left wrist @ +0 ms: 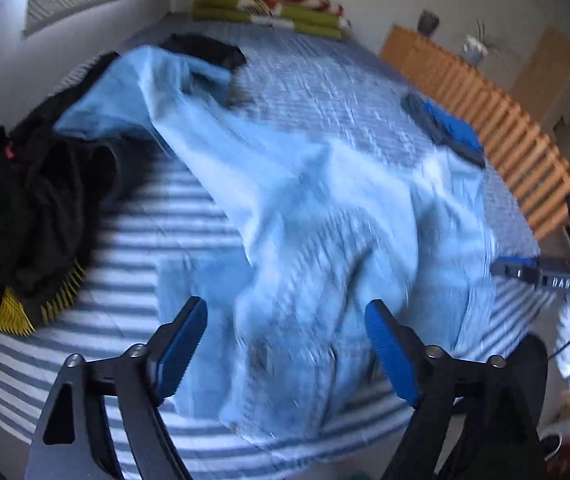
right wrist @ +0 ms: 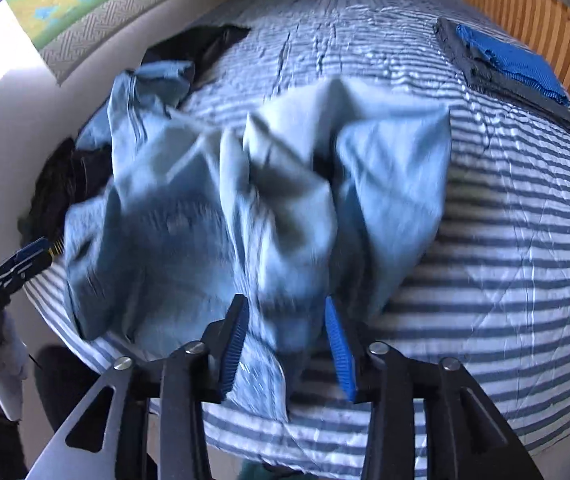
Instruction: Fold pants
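Light blue denim pants [left wrist: 305,208] lie crumpled and blurred on the striped bedcover [left wrist: 157,240], running from the near edge toward the far left. My left gripper [left wrist: 285,308] hangs above their near end with its blue pads wide apart, touching nothing. In the right wrist view the pants [right wrist: 189,216] are bunched into folds in front of my right gripper [right wrist: 285,302]. Its jaws stand partly open, with denim lying loose between and under the pads, not pinched. The left gripper [right wrist: 29,256] shows at the left edge of that view.
A heap of black clothes [left wrist: 25,208] with yellow trim lies at the bed's left side. A folded dark and blue garment [right wrist: 505,64] sits at the far right. Green folded blankets [left wrist: 269,8] lie at the head. A wooden slatted frame [left wrist: 485,92] borders the right.
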`<state>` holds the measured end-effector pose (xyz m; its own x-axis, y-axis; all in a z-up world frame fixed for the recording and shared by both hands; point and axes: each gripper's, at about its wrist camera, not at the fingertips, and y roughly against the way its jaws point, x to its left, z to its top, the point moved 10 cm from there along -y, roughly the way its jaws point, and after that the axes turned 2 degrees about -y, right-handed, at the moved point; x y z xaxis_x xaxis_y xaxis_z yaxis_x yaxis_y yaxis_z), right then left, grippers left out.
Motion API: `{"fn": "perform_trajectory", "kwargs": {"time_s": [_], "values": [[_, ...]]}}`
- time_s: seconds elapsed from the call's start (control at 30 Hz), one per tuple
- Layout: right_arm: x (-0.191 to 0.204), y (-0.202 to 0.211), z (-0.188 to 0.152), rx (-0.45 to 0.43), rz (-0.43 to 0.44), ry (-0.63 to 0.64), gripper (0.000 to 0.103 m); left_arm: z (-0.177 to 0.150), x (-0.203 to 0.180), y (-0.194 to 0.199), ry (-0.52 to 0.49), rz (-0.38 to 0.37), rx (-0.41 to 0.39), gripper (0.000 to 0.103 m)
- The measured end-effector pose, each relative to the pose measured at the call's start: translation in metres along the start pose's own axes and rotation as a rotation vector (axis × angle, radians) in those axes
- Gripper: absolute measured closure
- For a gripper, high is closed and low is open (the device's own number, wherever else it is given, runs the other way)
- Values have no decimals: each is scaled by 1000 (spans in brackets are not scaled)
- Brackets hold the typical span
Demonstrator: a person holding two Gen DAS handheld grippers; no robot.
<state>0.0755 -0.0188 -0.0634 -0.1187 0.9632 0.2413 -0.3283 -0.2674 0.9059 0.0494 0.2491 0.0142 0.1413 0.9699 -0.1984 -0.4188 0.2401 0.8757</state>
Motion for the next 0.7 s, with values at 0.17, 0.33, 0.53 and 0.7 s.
{"fn": "perform_trajectory", "kwargs": {"time_s": [0.17, 0.33, 0.53, 0.7], "values": [[-3, -22, -20, 46, -7, -8, 54, -23, -10, -37, 37, -41, 70, 17], [3, -39, -18, 76, 28, -46, 66, -12, -14, -34, 188, -163, -5, 54], [32, -28, -3, 17, -22, 53, 91, 4, -15, -6, 185, -170, -49, 73], [65, -3, 28, -125, -137, 231, 87, 46, 5, 44, 275, -220, -129, 79]]}}
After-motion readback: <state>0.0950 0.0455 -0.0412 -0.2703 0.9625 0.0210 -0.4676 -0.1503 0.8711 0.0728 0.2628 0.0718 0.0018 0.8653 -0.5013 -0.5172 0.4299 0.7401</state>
